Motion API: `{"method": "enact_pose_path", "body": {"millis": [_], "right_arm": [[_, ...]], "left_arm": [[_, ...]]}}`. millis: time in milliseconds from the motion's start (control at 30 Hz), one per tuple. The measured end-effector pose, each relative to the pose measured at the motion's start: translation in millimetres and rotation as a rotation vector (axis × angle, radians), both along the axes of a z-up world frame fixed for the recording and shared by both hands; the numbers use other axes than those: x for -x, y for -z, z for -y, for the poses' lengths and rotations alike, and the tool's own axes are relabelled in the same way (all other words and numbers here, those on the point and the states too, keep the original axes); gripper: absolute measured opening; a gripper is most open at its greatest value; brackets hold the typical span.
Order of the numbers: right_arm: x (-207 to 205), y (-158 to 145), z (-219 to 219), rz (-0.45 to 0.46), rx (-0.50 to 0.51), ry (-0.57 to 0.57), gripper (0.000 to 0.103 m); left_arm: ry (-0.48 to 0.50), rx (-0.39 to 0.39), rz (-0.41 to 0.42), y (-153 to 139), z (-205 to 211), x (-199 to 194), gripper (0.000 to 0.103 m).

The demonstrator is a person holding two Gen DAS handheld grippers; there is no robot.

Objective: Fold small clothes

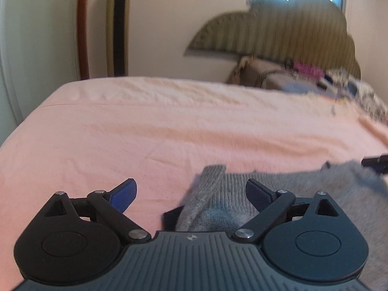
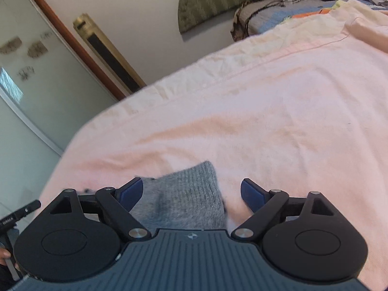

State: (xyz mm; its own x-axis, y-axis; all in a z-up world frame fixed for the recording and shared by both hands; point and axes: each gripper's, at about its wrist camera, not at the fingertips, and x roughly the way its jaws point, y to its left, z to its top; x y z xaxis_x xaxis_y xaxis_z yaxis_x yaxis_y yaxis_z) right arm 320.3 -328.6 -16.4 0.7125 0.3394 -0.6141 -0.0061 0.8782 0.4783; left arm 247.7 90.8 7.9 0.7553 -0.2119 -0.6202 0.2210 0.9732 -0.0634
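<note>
A grey knitted garment [image 1: 232, 194] lies on the pink sheet [image 1: 169, 126] of the bed. In the left wrist view its ribbed end sits between and under my left gripper [image 1: 191, 194], whose blue-padded jaws stand wide open, the right finger [image 1: 257, 194] over the cloth. In the right wrist view the garment's other end [image 2: 184, 196] lies between the open jaws of my right gripper [image 2: 191, 192], nearer the left finger [image 2: 131, 191]. Neither gripper holds the cloth. The right gripper's tip [image 1: 375, 161] shows at the far right of the left wrist view.
The pink sheet [image 2: 278, 111] covers the whole bed. A striped headboard [image 1: 278, 34] and a heap of mixed clothes [image 1: 315, 77] are at the far end. A wardrobe door [image 2: 31, 72] and a gold-framed panel [image 2: 109, 53] stand to the left.
</note>
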Motion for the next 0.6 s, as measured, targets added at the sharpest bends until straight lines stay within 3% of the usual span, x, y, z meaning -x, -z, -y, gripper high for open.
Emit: {"method": "enact_pose_path", "body": {"millis": [33,67,100,133,167,200,233,300,367,433,500,567,600], "right_arm": [[2.0,0.0,-4.9,0.017,0.021,-0.026,0.077],[2.5,0.8,-10.3,0.026,0.046,-0.064,0.055],[0.2,2.6,-15.9,0.013,0.077,-0.097,0.042],[0.5,3.6,-19.5,0.005,0.111,-0.105,0.025],[2.1,3.4,-19.7,0.013,0.12,-0.104,0.018],[1.5,2.2,-16.1,0.014,0.096,-0.094,0.015],[2.6,-0.4,-9.1,0.026,0.054,-0.075,0.013],[8.1,-4.2,5.8,0.066,-0.019,-0.02,0.012],[6.9,4.7,14.2,0.024,-0.049,0.015,0.012],[10.3,15.5,15.0,0.007,-0.078,0.022,0.013],[19.7,15.5,21.9,0.023,-0.149,0.05,0.033],[37.7,9.1,30.4,0.05,-0.227,0.08,0.081],[51.5,2.9,32.3,0.069,-0.228,0.097,0.087]], "left_arm": [[0.026,-0.038,-0.01,6.0,6.5,-0.3,0.091],[0.052,-0.09,-0.02,9.9,15.0,-1.2,0.077],[0.062,-0.154,-0.036,15.7,23.0,-4.6,0.057],[0.057,-0.205,-0.06,21.0,28.6,-8.7,0.048],[0.057,-0.192,-0.064,21.9,26.3,-10.7,0.036],[0.043,-0.155,-0.056,18.4,21.6,-11.5,0.014],[0.008,-0.121,-0.043,13.7,14.7,-12.7,0.008],[-0.104,-0.05,-0.038,8.7,-5.3,-18.4,0.007],[-0.147,-0.044,-0.112,19.5,-17.7,-29.8,0.007],[-0.205,-0.045,-0.09,22.0,-28.5,-24.8,0.008],[-0.244,-0.03,-0.09,19.2,-38.6,-16.5,0.008],[-0.282,-0.019,-0.077,10.6,-48.3,2.1,0.01],[-0.296,0.006,-0.064,6.1,-53.9,17.5,0.013]]}}
